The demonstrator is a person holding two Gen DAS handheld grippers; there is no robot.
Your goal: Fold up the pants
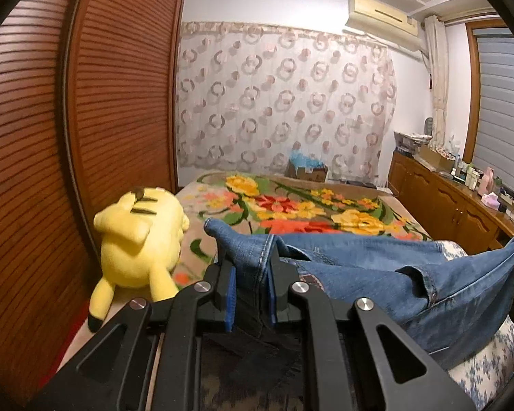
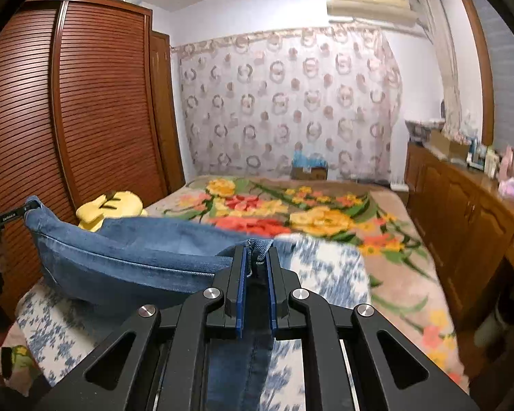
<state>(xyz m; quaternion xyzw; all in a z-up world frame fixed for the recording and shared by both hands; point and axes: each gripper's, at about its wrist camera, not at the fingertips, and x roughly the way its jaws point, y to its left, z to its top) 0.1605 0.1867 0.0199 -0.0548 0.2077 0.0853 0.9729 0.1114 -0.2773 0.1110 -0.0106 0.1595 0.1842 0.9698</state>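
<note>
Blue denim pants hang stretched between my two grippers above the bed. My left gripper is shut on a seamed edge of the denim, which pokes up between its blue pads. In the right wrist view the pants sag in a long band toward the left, where the other gripper holds the far end. My right gripper is shut on a bunched corner of the denim. Under the pants lies a white cloth with blue flowers.
A yellow plush toy sits on the bed close to my left gripper. The floral blanket covers the bed. A slatted wooden wardrobe stands at the left, a wooden cabinet with small items at the right, a curtain behind.
</note>
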